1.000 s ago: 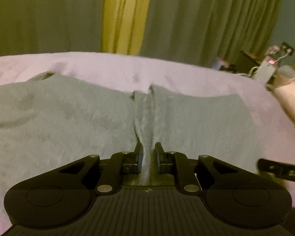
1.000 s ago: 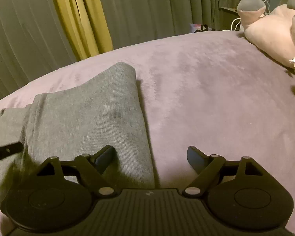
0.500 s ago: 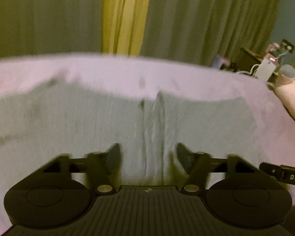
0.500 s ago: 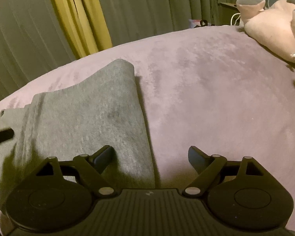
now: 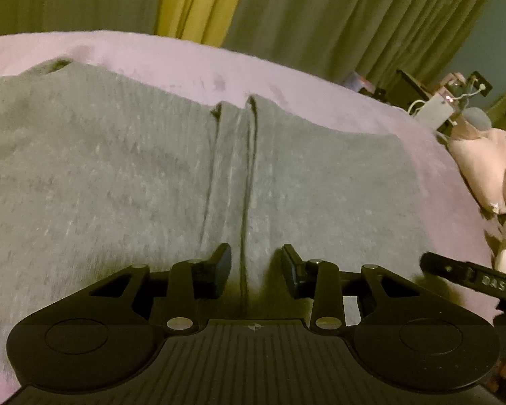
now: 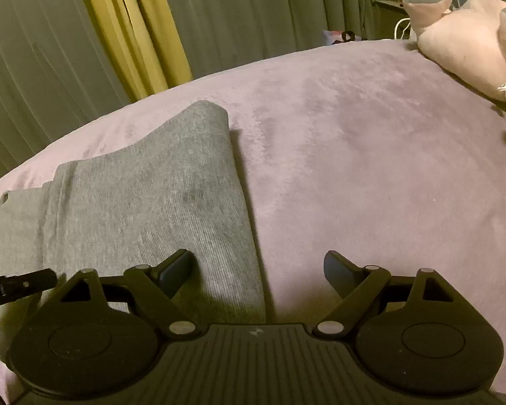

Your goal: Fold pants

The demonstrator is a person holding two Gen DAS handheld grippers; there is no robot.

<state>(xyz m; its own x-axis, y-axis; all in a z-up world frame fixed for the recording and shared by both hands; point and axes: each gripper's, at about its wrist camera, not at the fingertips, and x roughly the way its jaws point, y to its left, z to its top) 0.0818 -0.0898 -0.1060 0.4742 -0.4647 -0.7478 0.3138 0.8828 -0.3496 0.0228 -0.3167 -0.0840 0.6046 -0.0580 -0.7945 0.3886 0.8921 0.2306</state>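
pants (image 5: 118,175): heathered grey | bedcover (image 6: 371,168): mauve-pink | curtains (image 6: 253,10): grey-green, one panel (image 6: 128,23) mustard yellow | plush toy (image 6: 469,44): pale pink, grey-tipped

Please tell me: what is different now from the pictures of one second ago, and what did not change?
The left tongs let go of the ridge of the grey pants that they pinched a second ago. Their jaws opened wide, then have just been closing a little; the fabric ridge now lies loose between them, not pressed. The right tongs stayed open over the pants' folded edge. The pants, the pink bedcover and the plush toy kept their places.
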